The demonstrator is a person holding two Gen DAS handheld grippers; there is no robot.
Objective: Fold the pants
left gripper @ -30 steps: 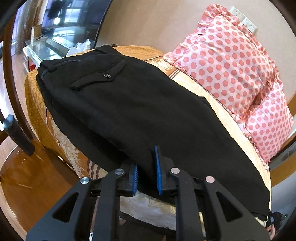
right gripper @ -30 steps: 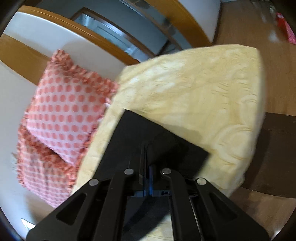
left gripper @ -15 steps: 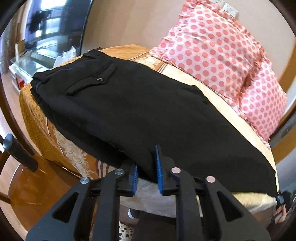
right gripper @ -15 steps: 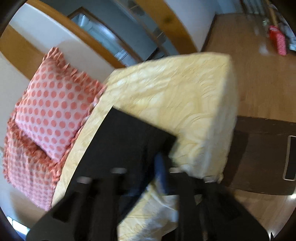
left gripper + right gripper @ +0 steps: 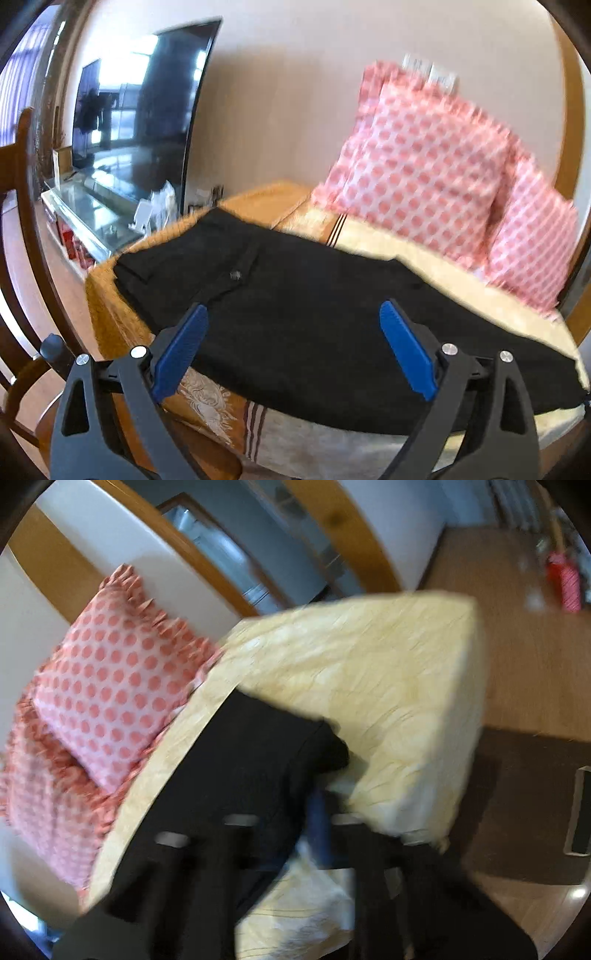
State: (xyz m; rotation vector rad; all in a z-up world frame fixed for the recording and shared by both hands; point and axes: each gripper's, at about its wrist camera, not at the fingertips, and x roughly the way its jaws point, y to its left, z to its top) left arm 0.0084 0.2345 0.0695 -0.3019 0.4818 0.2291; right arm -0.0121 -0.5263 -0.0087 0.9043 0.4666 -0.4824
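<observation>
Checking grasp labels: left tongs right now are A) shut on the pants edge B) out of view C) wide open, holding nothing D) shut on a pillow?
C: in the left wrist view the left tongs have their blue pads spread far apart, with the black pants lying flat on the bed beyond them, not pinched.

Black pants [image 5: 314,314], laid flat lengthwise, waistband and buttoned back pocket far left, hem near right.
</observation>
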